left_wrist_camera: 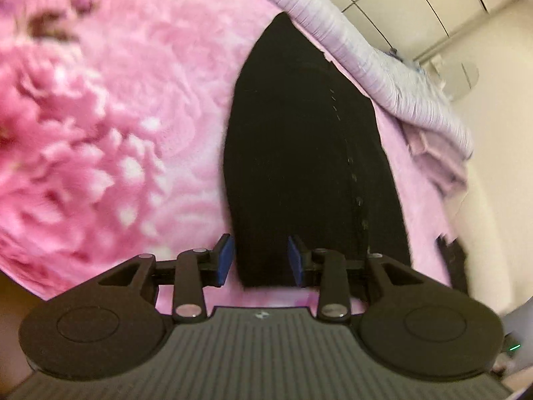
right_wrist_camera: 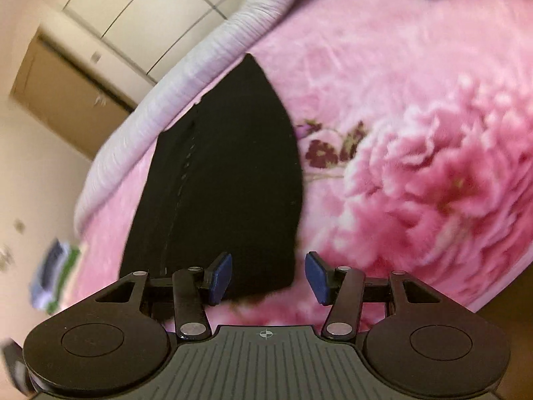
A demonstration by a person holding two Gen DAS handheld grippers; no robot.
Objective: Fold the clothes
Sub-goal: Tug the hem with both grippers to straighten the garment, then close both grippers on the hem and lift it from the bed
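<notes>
A big pink blanket (left_wrist_camera: 110,126) with huge flowers on it covers the bed, and it spreads out far past both tongs. The flowers look fuzzy and blurred. Along the far edge of the blanket runs a pale purple ruffled trim (left_wrist_camera: 359,53), well ahead of the tongs. Beyond that are cream cupboard doors (right_wrist_camera: 140,16) and a brown door (right_wrist_camera: 63,100), off to the left of the right tongs.

A long black piece of clothing (left_wrist_camera: 299,166) lies flat on the blanket. It stretches straight away from the tongs and comes to a point near the ruffled trim. A line of little stitches runs down its length. Its near end sits right at the tips of both tongs.

The left tongs (left_wrist_camera: 261,260) are spread apart, with one blue pad (left_wrist_camera: 225,260) on each side of the near end of the black cloth. The cloth sits between the pads, but I cannot tell if they touch it.

The right tongs (right_wrist_camera: 268,278) are spread apart too. Their left pad (right_wrist_camera: 220,278) sits over the near edge of the black cloth, and their right pad is over the pink blanket just beside the cloth's corner.

Something small, blue and green (right_wrist_camera: 53,280) shows far left of the right tongs, too blurry to name.
</notes>
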